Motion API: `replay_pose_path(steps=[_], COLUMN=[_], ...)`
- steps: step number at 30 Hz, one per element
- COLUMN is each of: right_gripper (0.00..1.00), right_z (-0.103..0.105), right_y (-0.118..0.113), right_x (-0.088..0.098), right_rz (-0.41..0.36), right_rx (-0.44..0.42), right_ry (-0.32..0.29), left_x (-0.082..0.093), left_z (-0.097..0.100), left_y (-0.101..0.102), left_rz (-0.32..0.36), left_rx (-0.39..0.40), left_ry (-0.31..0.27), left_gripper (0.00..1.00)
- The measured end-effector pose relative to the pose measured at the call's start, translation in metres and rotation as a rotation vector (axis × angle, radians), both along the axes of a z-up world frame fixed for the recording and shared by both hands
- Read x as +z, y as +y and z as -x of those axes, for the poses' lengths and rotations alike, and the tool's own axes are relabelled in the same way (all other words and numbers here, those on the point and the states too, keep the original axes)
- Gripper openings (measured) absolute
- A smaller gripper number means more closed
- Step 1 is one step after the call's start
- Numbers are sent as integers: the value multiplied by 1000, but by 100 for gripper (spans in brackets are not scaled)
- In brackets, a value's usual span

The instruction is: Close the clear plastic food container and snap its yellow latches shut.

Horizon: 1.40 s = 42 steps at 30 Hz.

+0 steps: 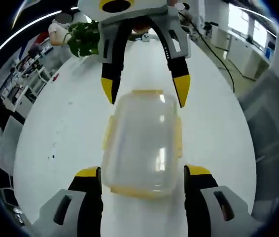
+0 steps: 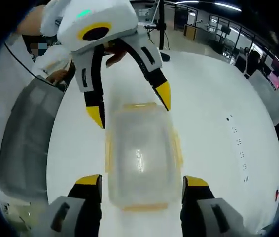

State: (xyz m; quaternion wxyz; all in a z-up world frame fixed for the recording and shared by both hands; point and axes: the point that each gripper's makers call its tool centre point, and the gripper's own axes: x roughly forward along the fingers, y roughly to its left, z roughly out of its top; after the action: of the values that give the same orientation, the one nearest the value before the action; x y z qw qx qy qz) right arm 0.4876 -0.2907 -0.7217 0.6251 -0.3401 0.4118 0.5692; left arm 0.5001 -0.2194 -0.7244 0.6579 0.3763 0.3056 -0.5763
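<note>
Although the lid is already seated on the clear container (image 1: 142, 143), which lies flat on the white counter (image 1: 65, 128), the closing cannot be judged finished. Yellow latches (image 1: 179, 138) are seen along the long sides and at both ends, but whether any is snapped down cannot be told through the blur. In the left gripper view the left tool (image 1: 142, 173) is held spread, its yellow-tipped jaws flanking the near end of the box without gripping it; the right tool (image 1: 147, 91) is seen likewise spread at the far end. The same arrangement is shown in the right gripper view, mirrored. Pressing the latches is judged to be what remains.
</note>
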Motion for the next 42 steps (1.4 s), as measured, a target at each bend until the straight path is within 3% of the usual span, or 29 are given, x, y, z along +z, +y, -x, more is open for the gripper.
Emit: replay_pose_path(steps=[7,14,22,25,42], right_gripper=[68,71,72,72,71], right_z=[4,1,-4,-5,-2], right_y=[-6,-8,-12,-12,-2], right_x=[-8,-18,-30,-31,-30], right_rz=[26,59,87,83,84], right_rx=[16,48,55,42,62], right_ry=[-19,-100,-127,-125,-117], left_x=[-5,-19,-28,-30,-29], left_z=[-3,-2,-4,-7,-2], left_y=[0,3,0,1,12], left_rz=[-28,-72,-104,-132,-115], left_rx=[-27,-85,-112,-122,-95], left_ry=[7,17,4,-33,-23], left_gripper=[69,73,75,74,73])
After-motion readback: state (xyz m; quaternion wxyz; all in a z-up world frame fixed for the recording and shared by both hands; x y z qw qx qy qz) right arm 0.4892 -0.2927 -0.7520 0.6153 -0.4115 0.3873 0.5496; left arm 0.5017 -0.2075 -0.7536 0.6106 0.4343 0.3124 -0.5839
